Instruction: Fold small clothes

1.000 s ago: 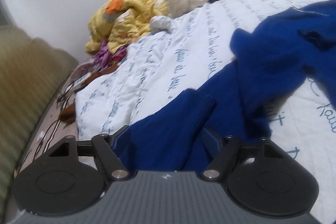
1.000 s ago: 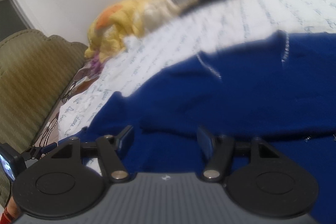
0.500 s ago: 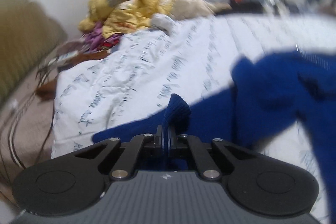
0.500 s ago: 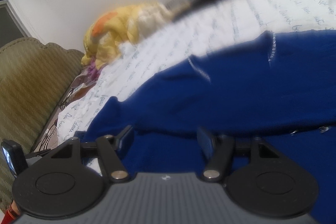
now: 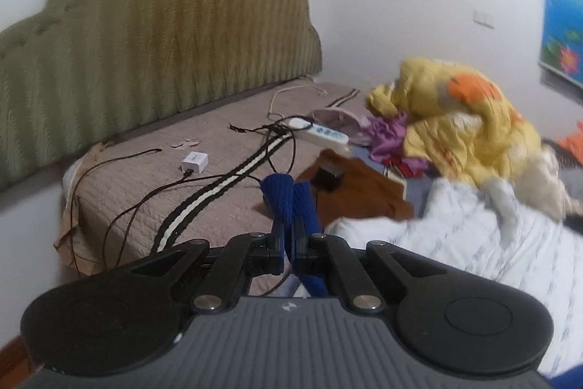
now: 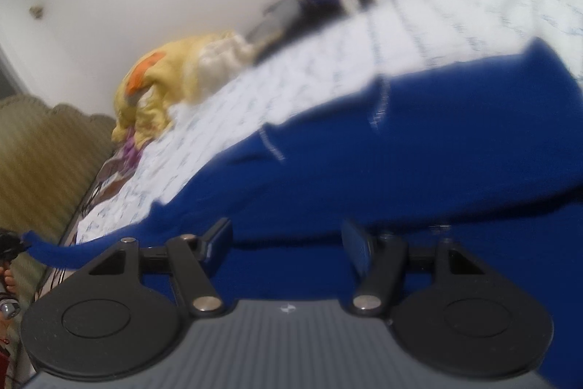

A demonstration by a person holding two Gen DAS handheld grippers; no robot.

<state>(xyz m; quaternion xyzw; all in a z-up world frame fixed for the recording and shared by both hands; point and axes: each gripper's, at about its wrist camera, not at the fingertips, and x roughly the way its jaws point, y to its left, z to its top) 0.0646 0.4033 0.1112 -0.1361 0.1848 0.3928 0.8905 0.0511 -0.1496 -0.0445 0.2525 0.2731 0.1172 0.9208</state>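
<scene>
Left claw [image 5: 288,236] clamped on blue garment [image 5: 282,197] cuff, raised; right claw [image 6: 288,241] apart, over garment.

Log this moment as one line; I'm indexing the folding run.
left gripper: jaws shut on blue garment cuff | right gripper: jaws open over garment | garment on white quilt

Ahead of the left gripper [image 5: 288,245], cables [image 5: 153,195], a white charger [image 5: 195,162] and a power strip [image 5: 326,133] litter the tan mattress [image 5: 138,177]; a yellow bedding heap [image 5: 459,126] blocks the right, while the white quilt [image 6: 400,42] lies open beyond the blue garment [image 6: 364,170]
</scene>
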